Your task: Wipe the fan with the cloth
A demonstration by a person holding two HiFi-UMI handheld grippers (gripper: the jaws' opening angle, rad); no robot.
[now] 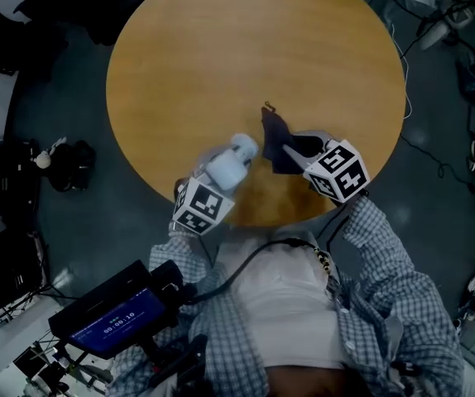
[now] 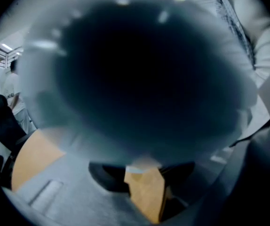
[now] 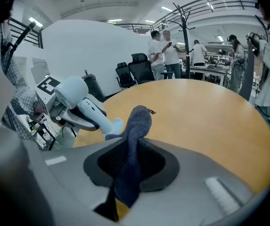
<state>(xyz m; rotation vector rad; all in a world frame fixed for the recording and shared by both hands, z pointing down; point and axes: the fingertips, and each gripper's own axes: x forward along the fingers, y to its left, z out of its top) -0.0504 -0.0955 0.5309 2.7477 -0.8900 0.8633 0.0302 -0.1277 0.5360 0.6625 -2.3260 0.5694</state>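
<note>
Left tool (image 1: pixel 219 177) is clenched on the white fan (image 1: pixel 234 159), and I've got it over the near edge of the round wooden bench (image 1: pixel 221 56). The left gripper view is almost swamped by a big dark blur sitting right against the lens. Only a sliver of wood shows between the jaws at the bottom, so I'm reading this grip from the other two views. In the right gripper view the fan's rounded head sits back by the marker cube, and its slim handle pokes forward past the jaws. Right tool (image 3: pixel 128 150) is clamped on the dark blue cloth (image 3: pixel 136 125), which is pinched between the pads. One end of it stands up beyond the tips and a tail hangs below. From the head view the cloth is over the bench, just right of the fan. The handle tip is just beside the fabric, but I cannot tell whether they touch. Beyond the bench, people (image 3: pixel 165 51) stand near some dark chairs (image 3: pixel 137 69).
</note>
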